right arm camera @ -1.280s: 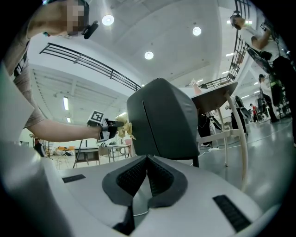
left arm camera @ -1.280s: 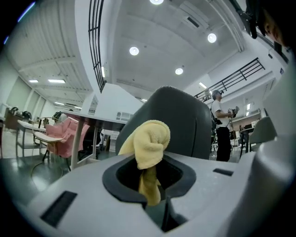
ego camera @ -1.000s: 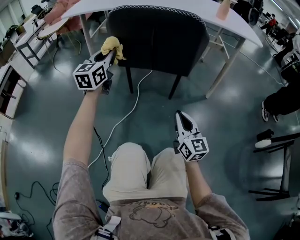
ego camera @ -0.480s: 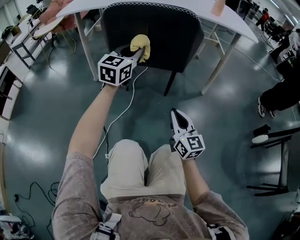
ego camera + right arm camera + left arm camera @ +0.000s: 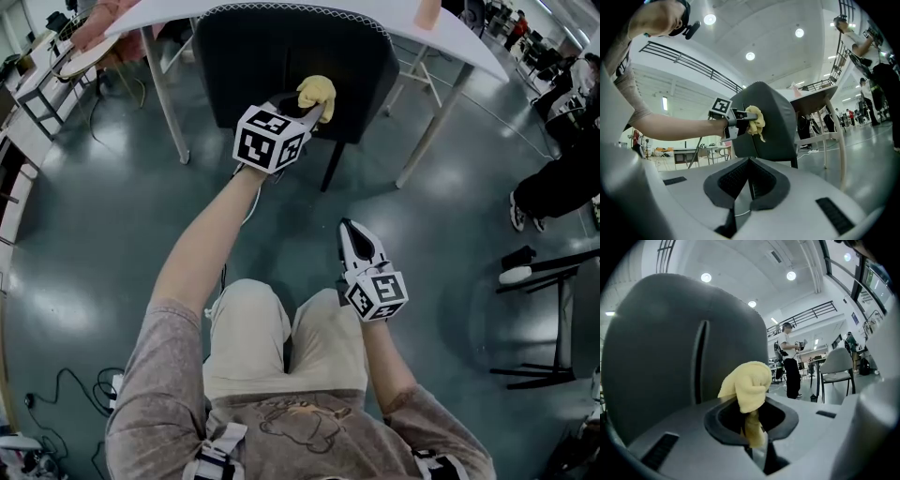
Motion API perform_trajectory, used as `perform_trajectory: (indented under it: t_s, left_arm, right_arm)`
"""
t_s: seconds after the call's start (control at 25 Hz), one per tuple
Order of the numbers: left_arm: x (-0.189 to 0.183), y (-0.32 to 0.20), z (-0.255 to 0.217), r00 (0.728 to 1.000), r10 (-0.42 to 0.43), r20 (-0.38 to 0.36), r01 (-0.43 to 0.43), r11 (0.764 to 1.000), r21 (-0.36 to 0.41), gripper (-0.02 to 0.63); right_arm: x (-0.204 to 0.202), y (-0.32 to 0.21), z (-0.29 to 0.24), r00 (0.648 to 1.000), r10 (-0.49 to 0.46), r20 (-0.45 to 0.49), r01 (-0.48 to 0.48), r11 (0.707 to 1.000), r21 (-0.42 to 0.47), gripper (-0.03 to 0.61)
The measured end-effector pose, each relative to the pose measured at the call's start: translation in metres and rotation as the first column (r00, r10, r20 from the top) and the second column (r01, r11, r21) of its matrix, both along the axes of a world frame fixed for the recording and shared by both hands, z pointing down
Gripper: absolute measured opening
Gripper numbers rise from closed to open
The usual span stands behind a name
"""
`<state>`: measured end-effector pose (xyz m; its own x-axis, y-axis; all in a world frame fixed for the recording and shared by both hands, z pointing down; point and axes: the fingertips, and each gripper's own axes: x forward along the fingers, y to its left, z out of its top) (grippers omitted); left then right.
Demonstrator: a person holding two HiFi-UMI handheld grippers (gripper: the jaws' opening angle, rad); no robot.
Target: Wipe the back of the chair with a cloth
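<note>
A dark upholstered chair (image 5: pixel 281 56) stands with its back toward me, pushed under a white table (image 5: pixel 450 37). My left gripper (image 5: pixel 309 108) is shut on a bunched yellow cloth (image 5: pixel 317 92), which is pressed against the lower middle of the chair back. In the left gripper view the yellow cloth (image 5: pixel 747 387) sticks out past the jaws in front of the chair back (image 5: pixel 670 348). My right gripper (image 5: pixel 356 242) hangs low over the floor near my knee, shut and empty. From the right gripper view the chair (image 5: pixel 771 117) and the cloth (image 5: pixel 756 121) show ahead.
A white cable (image 5: pixel 253 202) runs over the grey floor below the chair. The white table's legs (image 5: pixel 427 131) flank the chair. A black stand (image 5: pixel 544 319) and a seated person's legs (image 5: pixel 553 187) are at the right. More desks (image 5: pixel 37 75) lie at far left.
My left gripper has carried the cloth rightward across the chair back, from its left edge to about the middle. The right gripper has stayed nearly still.
</note>
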<state>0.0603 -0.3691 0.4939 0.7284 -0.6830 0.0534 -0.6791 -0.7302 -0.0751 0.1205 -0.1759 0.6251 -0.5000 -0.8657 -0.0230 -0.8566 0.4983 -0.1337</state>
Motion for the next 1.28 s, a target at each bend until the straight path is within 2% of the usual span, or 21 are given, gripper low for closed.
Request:
perform_trajectory:
  t_s: [0.2, 0.28, 0.4, 0.72, 0.96, 1.12, 1.28]
  left_arm:
    - [0.044, 0.001, -0.002, 0.998, 0.061, 0.009, -0.061, 0.998, -0.004, 0.069]
    - [0.055, 0.000, -0.002, 0.997, 0.072, -0.011, -0.072, 0.997, -0.011, 0.069]
    - [0.060, -0.003, -0.002, 0.996, 0.077, -0.050, -0.078, 0.997, -0.019, 0.069]
    - [0.073, 0.015, 0.001, 0.989, 0.140, -0.049, -0.140, 0.990, -0.002, 0.071]
    - [0.024, 0.021, 0.004, 0.993, 0.075, -0.090, -0.073, 0.997, 0.024, 0.071]
    - [-0.030, 0.016, 0.019, 0.996, -0.023, -0.088, 0.025, 0.999, 0.025, 0.072]
    - [-0.090, 0.008, 0.043, 0.987, -0.135, -0.083, 0.135, 0.991, -0.014, 0.072]
  right_arm:
    - [0.009, 0.003, 0.002, 1.000, 0.017, -0.008, -0.018, 1.000, -0.009, 0.026]
    - [0.015, 0.004, 0.004, 1.000, 0.028, -0.013, -0.028, 1.000, -0.014, 0.026]
    - [0.021, 0.004, 0.005, 0.999, 0.042, -0.015, -0.043, 0.999, -0.016, 0.026]
    - [0.026, 0.004, 0.008, 0.999, 0.052, -0.008, -0.052, 0.998, -0.019, 0.026]
    - [0.025, 0.001, 0.012, 0.999, 0.042, -0.003, -0.043, 0.999, -0.023, 0.026]
    - [0.022, -0.003, 0.016, 1.000, 0.028, -0.002, -0.029, 0.999, -0.026, 0.026]
    - [0.020, -0.006, 0.018, 1.000, 0.021, -0.005, -0.021, 0.999, -0.031, 0.026]
